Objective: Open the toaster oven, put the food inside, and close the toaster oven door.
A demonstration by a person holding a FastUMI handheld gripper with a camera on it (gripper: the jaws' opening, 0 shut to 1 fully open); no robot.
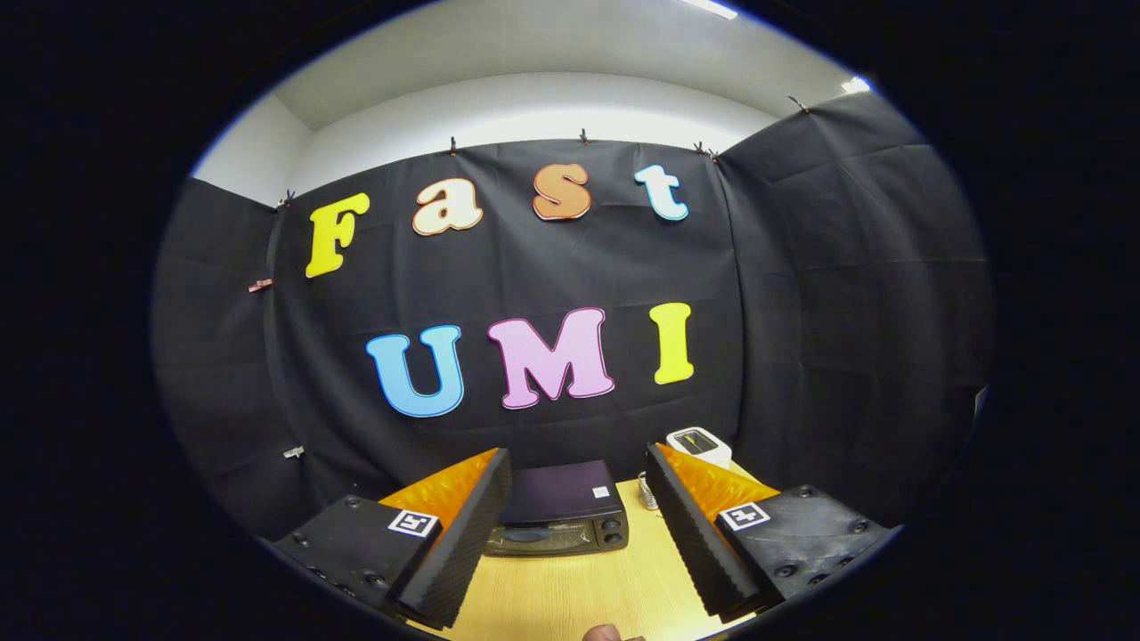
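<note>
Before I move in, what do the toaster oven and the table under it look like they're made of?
Toaster oven: dark casing, probably painted metal, with a faint sheen on top; the front door looks like dark glass and appears shut. Table: pale wood or wood-look laminate, with fine straight grain lines and a matte finish; I can't tell which. The gripper is open and holds nothing, with the oven beyond its fingers.

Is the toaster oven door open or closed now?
Closed: the toaster oven door stands flat against its front, beyond the open tool, which holds nothing.

bare table (pixel 570 596) between open claw (pixel 577 525) and shut toaster oven (pixel 559 516).
</note>
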